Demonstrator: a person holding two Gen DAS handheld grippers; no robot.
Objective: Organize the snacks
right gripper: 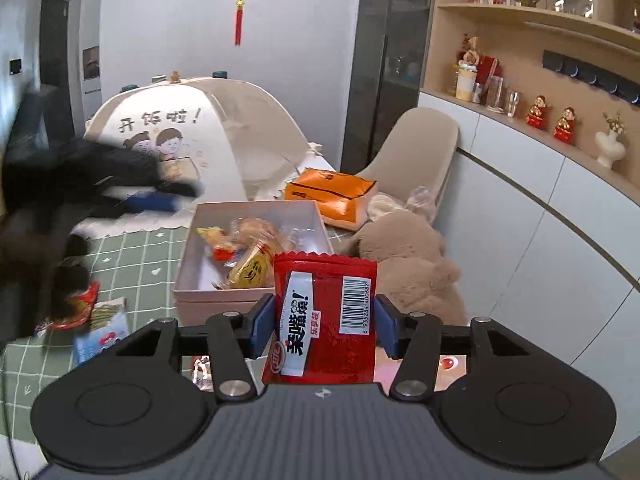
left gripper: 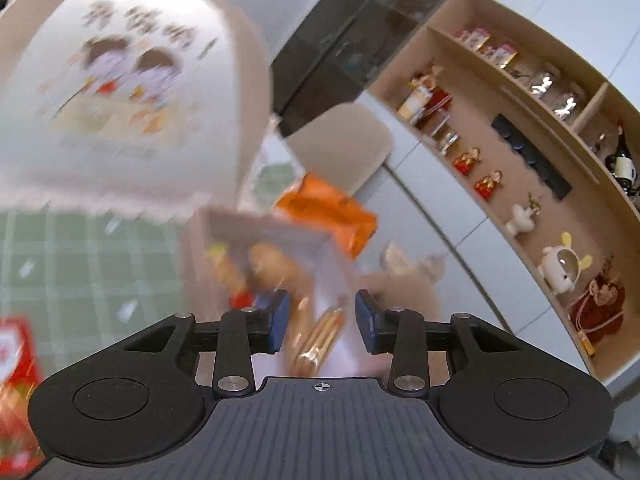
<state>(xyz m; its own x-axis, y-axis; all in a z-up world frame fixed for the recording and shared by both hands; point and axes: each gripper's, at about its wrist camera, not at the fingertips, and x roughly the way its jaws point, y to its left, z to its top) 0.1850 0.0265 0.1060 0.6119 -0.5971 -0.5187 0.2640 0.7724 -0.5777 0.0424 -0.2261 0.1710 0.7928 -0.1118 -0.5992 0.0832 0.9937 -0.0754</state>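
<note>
My right gripper [right gripper: 324,326] is shut on a red snack packet [right gripper: 326,300] with a barcode, held upright above the near side of a pink box [right gripper: 208,304]. The box holds several wrapped snacks, one a yellow packet [right gripper: 250,272]. My left gripper [left gripper: 323,320] stands open over the same box [left gripper: 224,218]; nothing is between its blue pads, and a golden snack [left gripper: 316,340] lies blurred below them. In the right wrist view the left gripper [right gripper: 172,196] is a dark blur at the left, above the table.
A green checked tablecloth [right gripper: 132,256] carries a red packet [right gripper: 80,304] and a blue-white packet [right gripper: 100,336]. A white domed food cover [right gripper: 180,120] stands behind the box, an orange bag [right gripper: 332,196] beside it. A plush toy [right gripper: 404,264] lies on a beige chair [right gripper: 416,148].
</note>
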